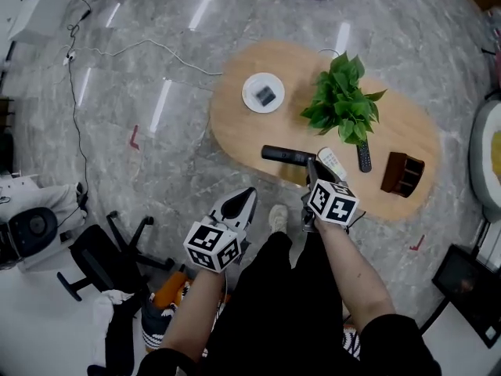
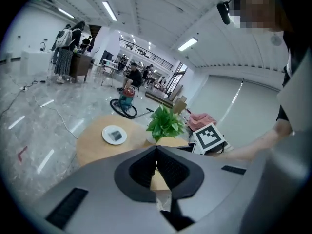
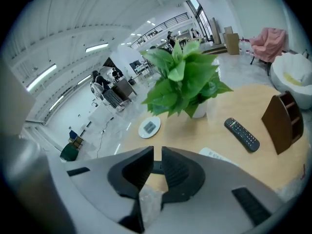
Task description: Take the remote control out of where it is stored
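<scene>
Head view. Oval wooden table [image 1: 235, 124] from upper centre to right of frame. Remote control [image 1: 364, 157], black, flat on the tabletop right of centre. Just below the potted plant [image 1: 342, 99], near but apart from the brown holder [image 1: 402, 174] on its right. Nothing seen standing in the holder, so likely already out of storage. White remote [image 1: 331, 163] just left of the black one. Long dark bar [image 1: 286, 155] further left, possibly a third remote, too small to tell. White plate [image 1: 263, 92] with a dark item at the table's upper left. Right gripper [image 1: 313, 168] at the table's near edge, tips over the bar's right end. Left gripper [image 1: 246, 197] lower left, over floor and off the table; reads as idle, no job there.

Left gripper view. Jaws closed, tips meeting, nothing between. Plate and plant beyond.

Right gripper view. Jaws nearly closed, thin slit showing, nothing clamped. Only tabletop and a dark strip visible beyond the slit. Black remote at right centre, flat, buttons up, clear of the holder at far right. Easy pick from above if needed.
</scene>
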Demonstrator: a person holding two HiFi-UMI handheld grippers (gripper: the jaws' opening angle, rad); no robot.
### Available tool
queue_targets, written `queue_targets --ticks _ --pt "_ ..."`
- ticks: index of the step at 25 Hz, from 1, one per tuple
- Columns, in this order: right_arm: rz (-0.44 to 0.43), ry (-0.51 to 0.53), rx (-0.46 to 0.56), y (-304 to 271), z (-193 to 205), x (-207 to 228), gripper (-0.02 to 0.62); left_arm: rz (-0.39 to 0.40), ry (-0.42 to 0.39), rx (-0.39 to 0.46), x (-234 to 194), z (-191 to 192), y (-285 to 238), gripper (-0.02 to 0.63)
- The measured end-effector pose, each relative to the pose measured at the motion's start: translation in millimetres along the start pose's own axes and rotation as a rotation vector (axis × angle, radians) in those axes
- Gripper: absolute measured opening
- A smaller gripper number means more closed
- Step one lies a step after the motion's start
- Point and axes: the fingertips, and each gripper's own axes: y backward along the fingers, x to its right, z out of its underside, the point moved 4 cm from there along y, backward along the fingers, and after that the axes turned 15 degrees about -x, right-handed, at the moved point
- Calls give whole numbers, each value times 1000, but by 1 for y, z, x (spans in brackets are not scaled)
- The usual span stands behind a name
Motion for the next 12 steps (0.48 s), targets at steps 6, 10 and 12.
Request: queue_targets --ticks 6,10,12 --pt "-129 -82 108 66 -16 -11 8 -27 -61 86 10 -27 29 6" --pt "-103 67 204 120 -20 -17 8 -30 -108 161 21 -45 51 6" --pt "-61 145 266 149 -24 -20 8 -26 -148 192 31 -56 60 6"
